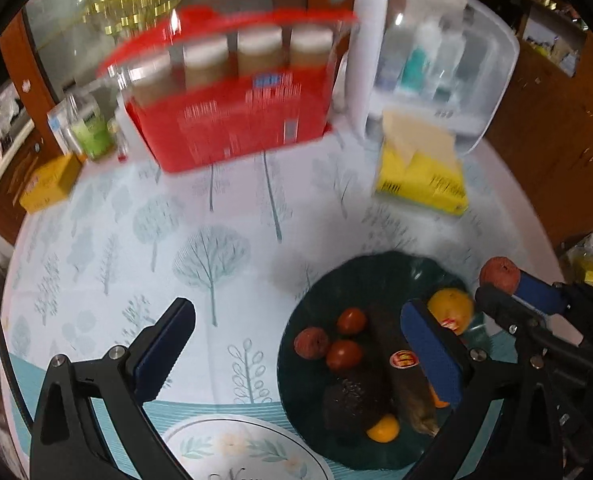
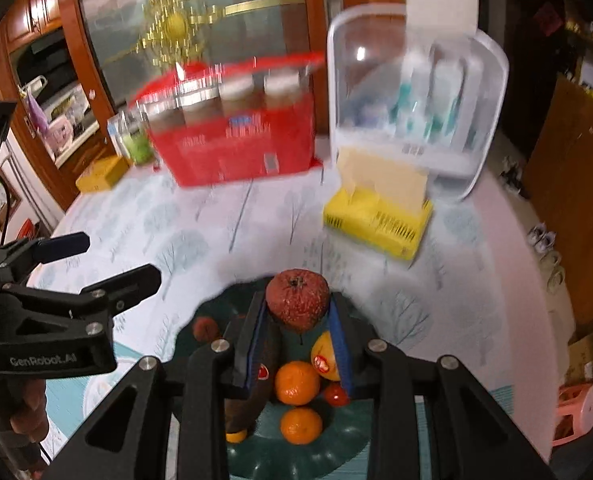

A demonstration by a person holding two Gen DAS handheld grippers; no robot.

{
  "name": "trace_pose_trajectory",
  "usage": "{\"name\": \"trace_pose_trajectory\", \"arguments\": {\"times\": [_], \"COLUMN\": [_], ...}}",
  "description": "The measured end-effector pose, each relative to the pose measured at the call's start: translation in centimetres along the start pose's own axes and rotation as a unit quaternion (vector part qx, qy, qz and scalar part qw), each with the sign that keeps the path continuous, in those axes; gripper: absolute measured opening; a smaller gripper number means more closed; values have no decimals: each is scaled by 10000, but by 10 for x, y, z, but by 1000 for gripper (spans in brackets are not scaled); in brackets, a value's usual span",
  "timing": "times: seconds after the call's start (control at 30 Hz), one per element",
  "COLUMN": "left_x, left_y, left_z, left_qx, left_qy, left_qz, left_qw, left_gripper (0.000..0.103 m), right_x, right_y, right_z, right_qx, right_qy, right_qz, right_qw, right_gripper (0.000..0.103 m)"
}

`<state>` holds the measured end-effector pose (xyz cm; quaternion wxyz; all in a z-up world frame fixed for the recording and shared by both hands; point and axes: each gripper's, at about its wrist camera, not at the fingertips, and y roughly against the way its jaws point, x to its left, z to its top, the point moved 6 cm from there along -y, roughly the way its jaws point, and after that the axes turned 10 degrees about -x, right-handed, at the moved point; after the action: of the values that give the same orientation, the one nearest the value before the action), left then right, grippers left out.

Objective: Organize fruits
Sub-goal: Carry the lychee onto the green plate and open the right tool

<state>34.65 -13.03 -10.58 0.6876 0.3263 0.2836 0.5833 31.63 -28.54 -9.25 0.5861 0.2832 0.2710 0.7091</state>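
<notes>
Left wrist view: the left gripper (image 1: 296,344) stands spread wide and empty, the plate (image 1: 308,312) of fruit by its right finger.

Right wrist view: the right gripper (image 2: 298,312) pinches a wrinkled red fruit (image 2: 298,304) at its tips, above the plate, likely for placing there.

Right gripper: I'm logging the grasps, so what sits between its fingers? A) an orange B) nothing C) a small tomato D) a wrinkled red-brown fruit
D: the right gripper is shut on the wrinkled red-brown fruit, above the dark plate.
</notes>
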Motion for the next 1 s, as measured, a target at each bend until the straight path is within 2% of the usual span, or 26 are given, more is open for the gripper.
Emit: {"name": "trace_pose_trajectory", "arguments": {"times": [0.13,0.37,0.6,1.0], "left_x": [0,-3,-3,3], "left_y": [-29,-49,-46,-16], "left_z": [-17,-32,-39,-44], "left_qx": [303,500,548,413], "left_qy": [93,184,260,372], "left_qz": [92,148,124,39], "left_qw": [9995,9985,9981,9984], "left_gripper": [102,102,102,102], "right_x": [3,8,18,21], "right_y": [-33,-50,-46,-24], "right_z": [-24,-42,-50,-45], "right_qx": [324,439,316,131], "right_qy": [82,427,740,360], "right_qz": [161,300,414,396], "right_qw": [9993,9977,9959,9985], "right_gripper": [31,33,48,48]}}
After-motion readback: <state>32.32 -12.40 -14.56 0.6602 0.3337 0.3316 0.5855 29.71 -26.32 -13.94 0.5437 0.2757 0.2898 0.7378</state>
